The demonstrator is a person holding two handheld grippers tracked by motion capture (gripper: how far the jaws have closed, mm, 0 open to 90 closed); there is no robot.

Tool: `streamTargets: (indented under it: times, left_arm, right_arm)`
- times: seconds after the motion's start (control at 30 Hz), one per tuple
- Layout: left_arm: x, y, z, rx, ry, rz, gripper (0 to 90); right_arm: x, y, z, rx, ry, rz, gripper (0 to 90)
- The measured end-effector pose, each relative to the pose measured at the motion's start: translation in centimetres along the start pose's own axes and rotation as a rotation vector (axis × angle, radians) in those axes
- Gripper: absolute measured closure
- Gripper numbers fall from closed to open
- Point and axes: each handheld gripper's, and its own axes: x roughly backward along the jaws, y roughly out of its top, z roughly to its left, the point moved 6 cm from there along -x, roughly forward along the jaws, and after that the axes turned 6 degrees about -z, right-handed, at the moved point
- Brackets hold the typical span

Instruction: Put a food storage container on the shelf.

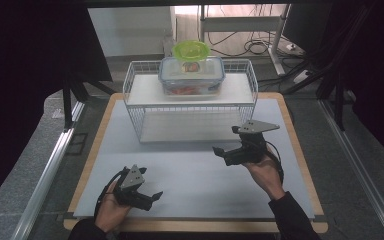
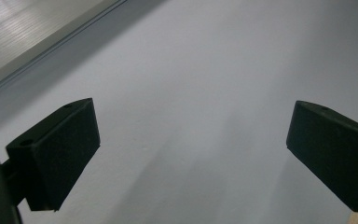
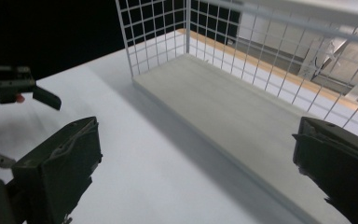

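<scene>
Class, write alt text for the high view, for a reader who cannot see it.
Two hand-held grippers, left and right, hover open and empty over a grey table. Behind them a white wire rack carries a clear food box with a green bowl on its lid.

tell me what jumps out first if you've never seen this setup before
The white wire rack at the far middle of the table catches the eye, with a clear food box on its top shelf and a lime green bowl behind it. Nearer, the left gripper and right gripper hover open and empty.
</scene>
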Motion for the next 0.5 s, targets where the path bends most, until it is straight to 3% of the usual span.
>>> streamTargets:
  times: [0.27, 0.5]
  left_arm:
    - [0.0, 0.0, 0.0, 0.001, 0.000, -0.003, 2.5]
    - [0.1, 0.0, 0.0, -0.003, 0.001, -0.004, 2.5]
  right_arm:
    - [0.6, -2.0, 0.3, -0.001, -0.014, 0.044, 0.0]
    - [1.5, -3.3, 0.2, 0.009, -0.056, 0.059, 0.0]
